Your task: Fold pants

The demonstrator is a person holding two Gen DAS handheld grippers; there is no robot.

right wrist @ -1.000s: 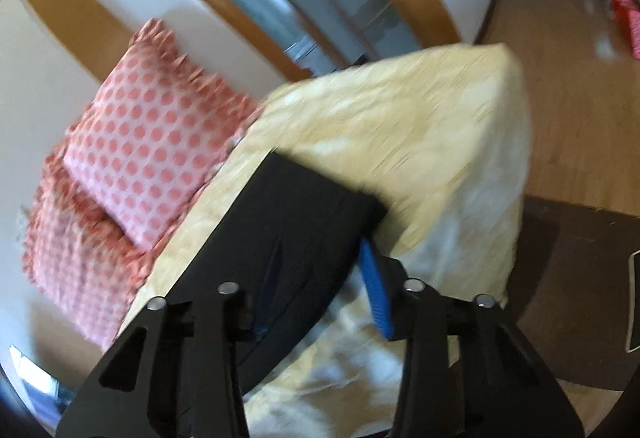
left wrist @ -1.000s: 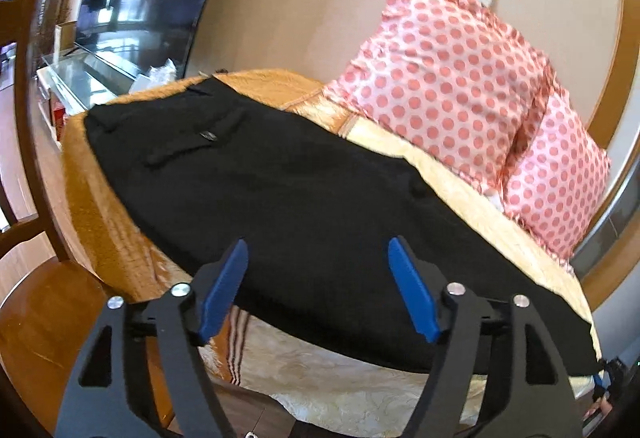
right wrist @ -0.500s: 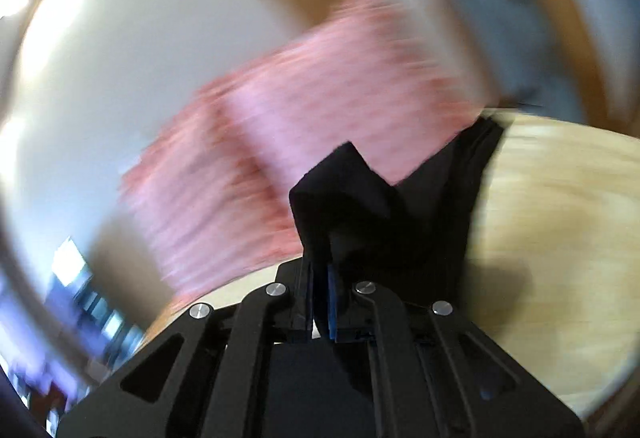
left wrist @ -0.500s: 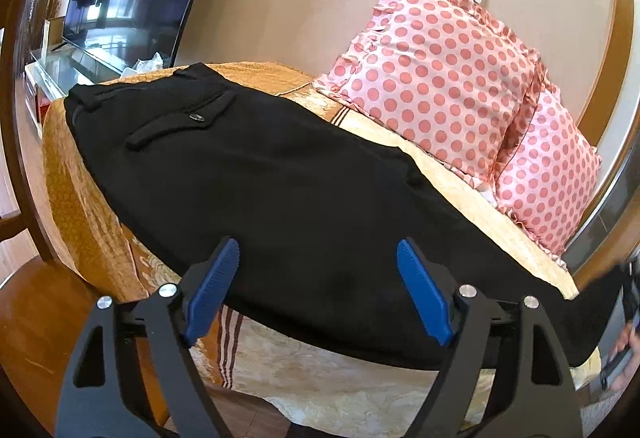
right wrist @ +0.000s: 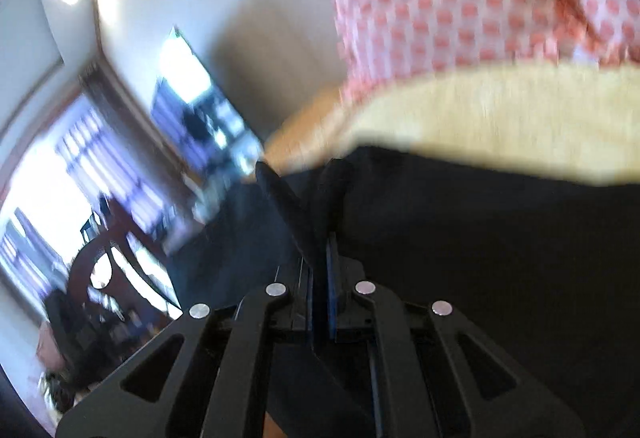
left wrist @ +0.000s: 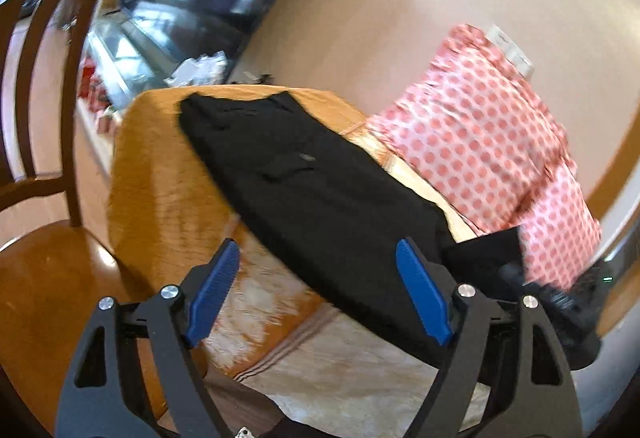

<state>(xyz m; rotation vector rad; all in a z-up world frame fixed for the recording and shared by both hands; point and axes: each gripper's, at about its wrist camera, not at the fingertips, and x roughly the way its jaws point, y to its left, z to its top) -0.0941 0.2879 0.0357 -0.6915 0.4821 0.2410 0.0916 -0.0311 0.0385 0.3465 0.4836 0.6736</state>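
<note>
Black pants (left wrist: pixel 320 198) lie flat on the orange-gold bed cover (left wrist: pixel 160 174), waistband at the far end.
L gripper (left wrist: pixel 316 298) hovers near the pants' near edge, fingers apart, holding nothing. R gripper (right wrist: pixel 320 258) has fingers together, clamped on a pinched fold of pants fabric; pink dotted pillows (left wrist: pixel 480 134) just beside.

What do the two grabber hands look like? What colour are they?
Both look alike. The left gripper has black, frame-like arms with long cut-out holes, round silver screw heads at the joints, and two bright blue ribbed pads as fingertips. The right gripper has the same black frame, silver screws and thin blue pads. No cables or sleeves show.
</note>
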